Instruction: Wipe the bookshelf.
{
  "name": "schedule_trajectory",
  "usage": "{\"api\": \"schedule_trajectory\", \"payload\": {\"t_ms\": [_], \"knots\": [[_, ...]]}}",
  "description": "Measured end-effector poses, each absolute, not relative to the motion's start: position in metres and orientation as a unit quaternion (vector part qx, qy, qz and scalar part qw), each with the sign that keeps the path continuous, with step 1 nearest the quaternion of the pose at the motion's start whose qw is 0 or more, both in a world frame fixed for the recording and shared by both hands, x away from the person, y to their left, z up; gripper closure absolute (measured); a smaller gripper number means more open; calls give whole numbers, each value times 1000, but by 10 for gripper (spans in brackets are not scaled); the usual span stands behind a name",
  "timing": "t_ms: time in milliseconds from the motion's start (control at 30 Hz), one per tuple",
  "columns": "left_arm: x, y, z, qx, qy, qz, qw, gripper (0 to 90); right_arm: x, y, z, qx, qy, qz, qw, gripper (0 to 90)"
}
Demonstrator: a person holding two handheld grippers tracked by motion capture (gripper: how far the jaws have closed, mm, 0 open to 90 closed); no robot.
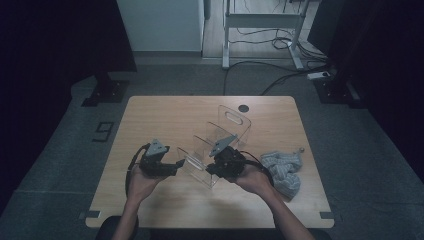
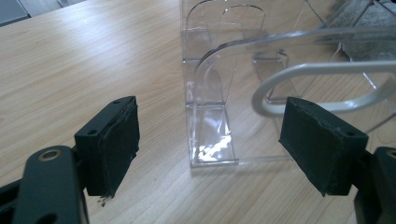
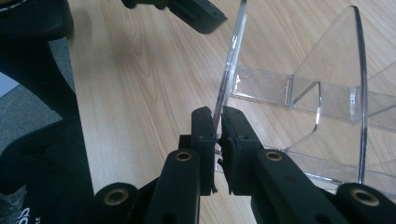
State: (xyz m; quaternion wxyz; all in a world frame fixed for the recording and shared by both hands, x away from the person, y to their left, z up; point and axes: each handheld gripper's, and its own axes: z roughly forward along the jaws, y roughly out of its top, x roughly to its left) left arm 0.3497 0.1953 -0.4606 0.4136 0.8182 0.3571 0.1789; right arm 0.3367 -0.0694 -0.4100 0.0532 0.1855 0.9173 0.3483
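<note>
The right gripper (image 3: 217, 135) has its fingers clamped on the thin edge of a clear acrylic divider rack (image 1: 215, 145), which stands near the middle of the wooden worktop (image 1: 165, 112). The rack's long axis runs away from the person, its smooth, round-topped upright plates in a row. The left gripper (image 2: 210, 151) faces it, fingers apart. A grey knitted cloth (image 1: 282, 170) lies beyond, at the rack's right.

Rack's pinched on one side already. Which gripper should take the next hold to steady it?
Left, probably. The right gripper is already clamped on a panel edge of the clear acrylic rack, so it cannot regrip. The left gripper stands open, facing the rack's near divider with nothing between its pads.
</note>
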Motion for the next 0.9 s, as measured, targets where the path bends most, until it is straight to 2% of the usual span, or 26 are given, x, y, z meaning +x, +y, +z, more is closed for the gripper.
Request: {"api": "schedule_trajectory", "payload": {"t_ms": [633,900], "knots": [[359,189,-466,813,364,196,410,202,334,-50,-410,171,921,348,45,801],[360,182,-468,818,356,196,407,268,335,-51,-410,172,919,352,40,791]]}}
